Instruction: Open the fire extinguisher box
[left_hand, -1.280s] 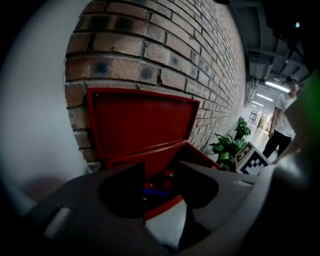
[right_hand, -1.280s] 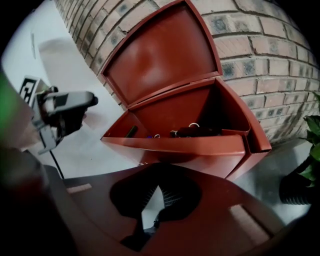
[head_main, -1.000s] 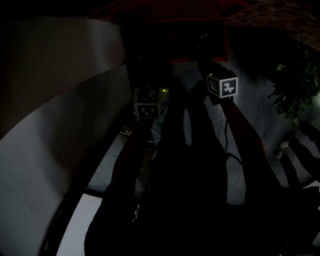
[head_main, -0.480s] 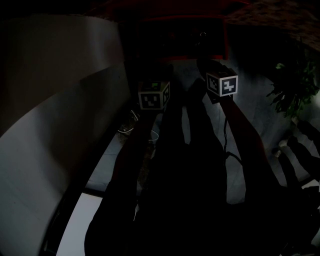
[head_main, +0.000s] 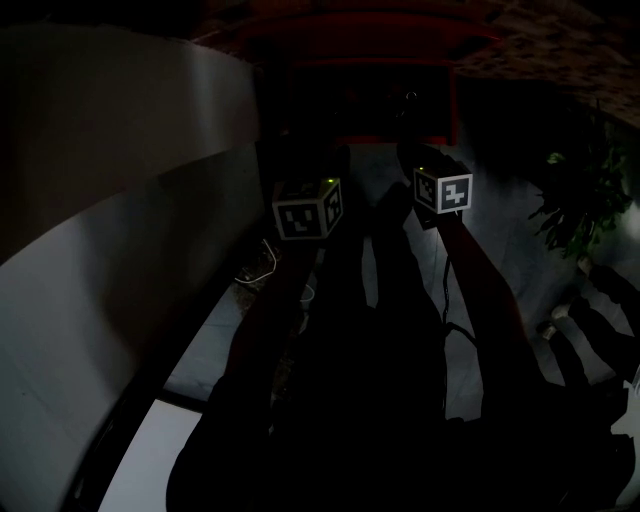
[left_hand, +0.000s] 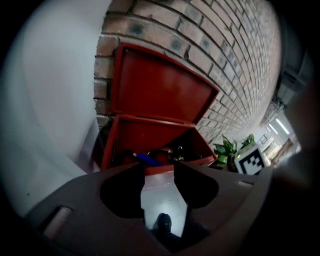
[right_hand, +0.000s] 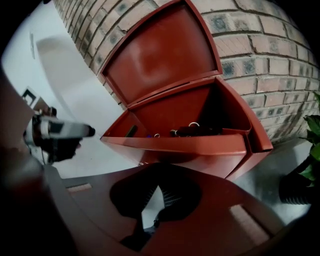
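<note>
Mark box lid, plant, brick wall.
box lid (right_hand: 160, 55), right gripper view, centre of its inner face.
plant (left_hand: 226, 149), left gripper view, its leaves.
brick wall (left_hand: 195, 32), left gripper view, bricks above the lid.

Head view nearly black: fire extinguisher box (head_main: 350, 45) cut by top edge, interior unreadable. Right gripper view: box contents (right_hand: 192, 131) mostly hidden behind front wall, too small to name; plant (right_hand: 314, 131) cut by right edge; left gripper (right_hand: 88, 131) blurred, rear cut off.

Left gripper (left_hand: 158, 169) and right gripper (right_hand: 156, 189) each carry a white cube (head_main: 308, 209) with black square markers
</note>
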